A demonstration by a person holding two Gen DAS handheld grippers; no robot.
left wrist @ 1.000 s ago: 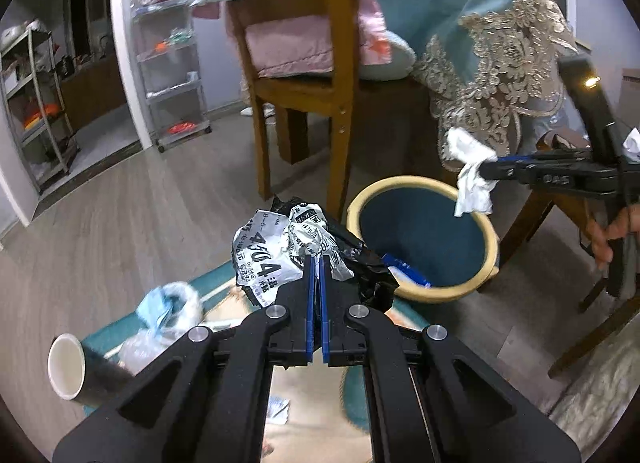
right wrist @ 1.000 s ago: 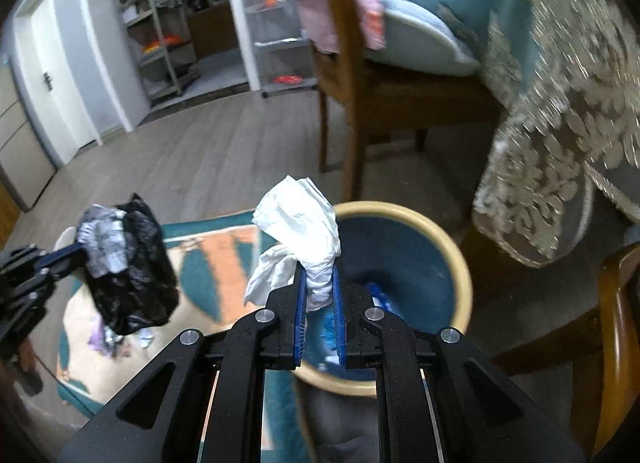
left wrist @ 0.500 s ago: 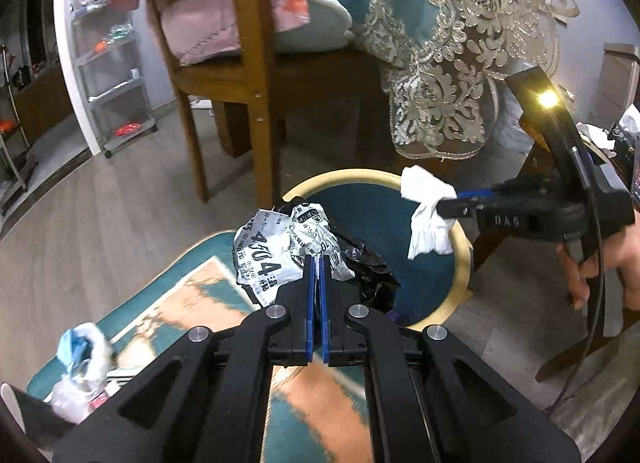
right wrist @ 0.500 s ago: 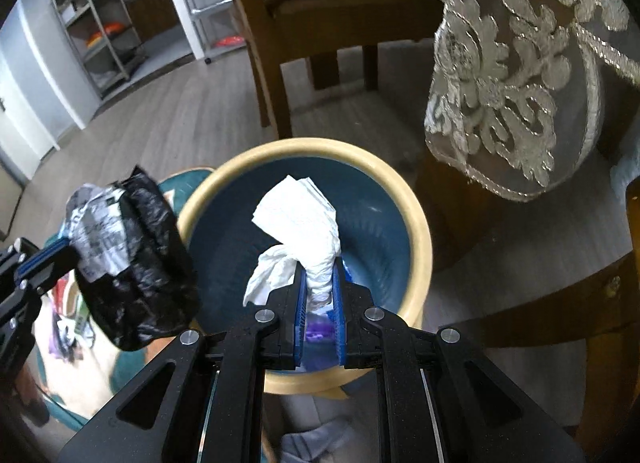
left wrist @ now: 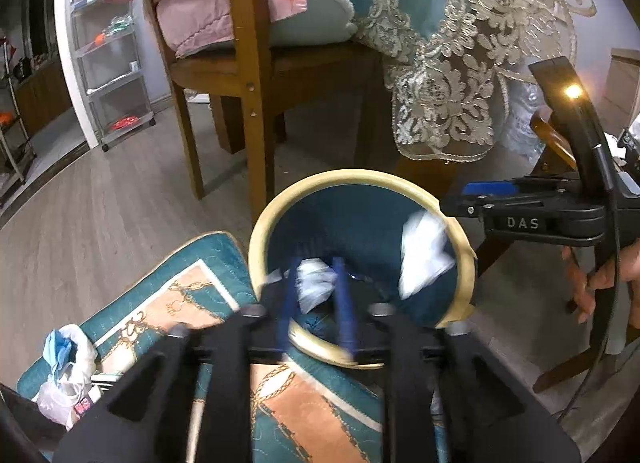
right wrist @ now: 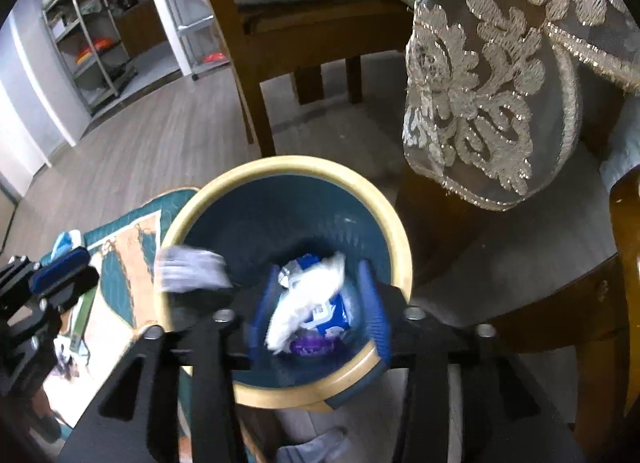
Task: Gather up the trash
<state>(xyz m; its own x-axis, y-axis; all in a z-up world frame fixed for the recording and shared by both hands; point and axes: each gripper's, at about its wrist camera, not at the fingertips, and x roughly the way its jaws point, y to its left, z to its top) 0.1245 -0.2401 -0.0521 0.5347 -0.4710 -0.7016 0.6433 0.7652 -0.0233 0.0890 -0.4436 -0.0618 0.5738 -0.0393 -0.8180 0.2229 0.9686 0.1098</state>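
Over the yellow-rimmed bin both grippers hung pointing down into its blue inside. A second before, the left gripper had been clamped on a crumpled black-and-silver wrapper and the right gripper on a white tissue, both short of the rim. Now each pair of jaws had just been opening and stood parted with nothing pressed between the pads. The white tissue was dropping, blurred, inside the bin above a blue-and-white packet on the bottom; from the left camera it showed against the bin's right inner wall. The wrapper was falling too, a grey smear just inside the bin's left rim. On the rug near its left edge a plastic bag of rubbish lay where it had been. A hand gripped the right tool's handle.
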